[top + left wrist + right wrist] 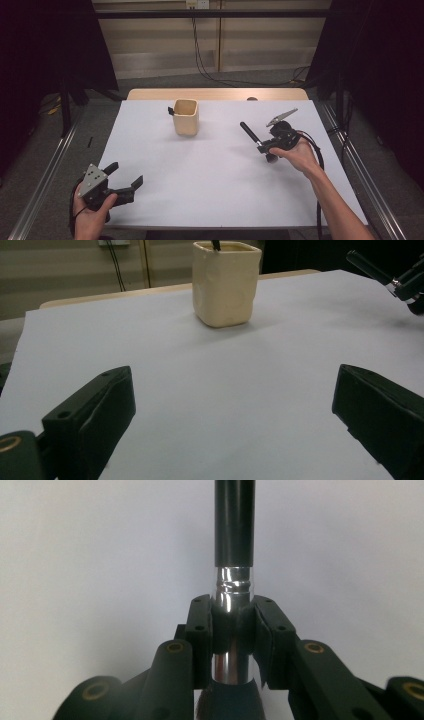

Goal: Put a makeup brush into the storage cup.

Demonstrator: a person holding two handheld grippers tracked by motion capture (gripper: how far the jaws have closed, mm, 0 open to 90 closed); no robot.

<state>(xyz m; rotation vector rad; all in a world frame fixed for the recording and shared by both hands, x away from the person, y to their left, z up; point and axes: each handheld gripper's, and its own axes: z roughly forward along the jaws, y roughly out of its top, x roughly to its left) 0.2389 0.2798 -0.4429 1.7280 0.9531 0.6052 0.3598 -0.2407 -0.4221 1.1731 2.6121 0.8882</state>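
A cream square cup (186,117) (226,282) stands on the white table top (210,190), back of centre, with a black item (171,110) (216,245) sticking out of it. My right gripper (262,146) (234,625) is shut on a black-handled tool (248,132) (235,525), its pads clamping the tool's silver collar (234,587). The handle points away toward the cup, above the table right of centre. My left gripper (125,175) (232,405) stands open near the front left corner with nothing between its jaws, facing the cup.
A wooden table edge (215,94) runs behind the white top. Metal rails (45,185) flank the table on both sides. Cables (205,70) lie on the floor beyond. Dark curtains stand at the left and right.
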